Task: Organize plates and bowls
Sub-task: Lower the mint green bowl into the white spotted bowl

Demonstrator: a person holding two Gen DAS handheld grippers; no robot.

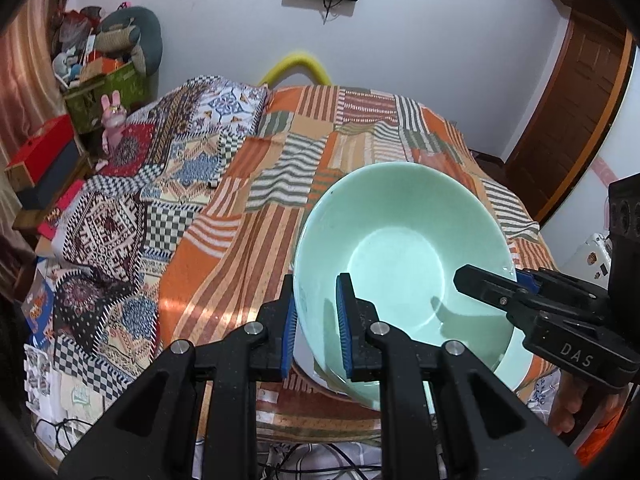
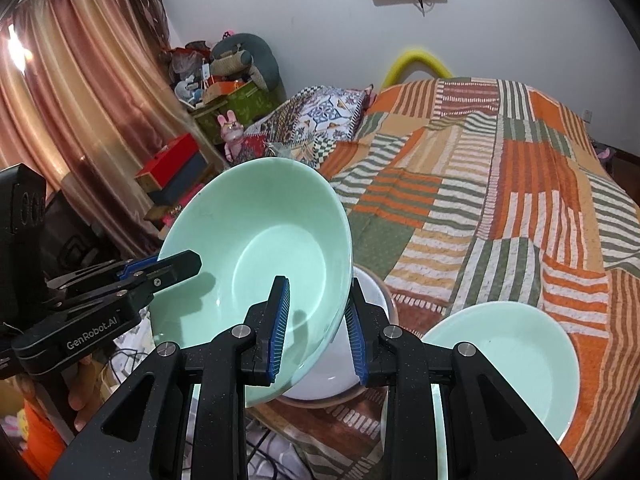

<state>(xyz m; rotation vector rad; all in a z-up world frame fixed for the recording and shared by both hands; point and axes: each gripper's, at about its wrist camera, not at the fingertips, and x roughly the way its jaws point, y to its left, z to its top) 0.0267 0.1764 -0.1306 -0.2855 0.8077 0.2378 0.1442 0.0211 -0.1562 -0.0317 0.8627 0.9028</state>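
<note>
We hold the green bowl [image 1: 400, 264] tilted above the white bowl [image 2: 360, 360], opening toward us; our left gripper [image 1: 316, 328] and right gripper [image 2: 316, 332] each clamp opposite rims.

- The tilted pale green ceramic bowl [image 2: 256, 264] fills the space at the bed's near edge, clamped on opposite rims by the left gripper [image 1: 316, 320] and right gripper [image 2: 316, 328].
- Directly beneath it a white bowl [image 2: 360, 364] blocks descent.
- A pale green plate [image 2: 508, 364] occupies the near right corner.
- The striped orange patchwork bedspread [image 2: 500, 184] beyond lies open toward the far edge.
</note>
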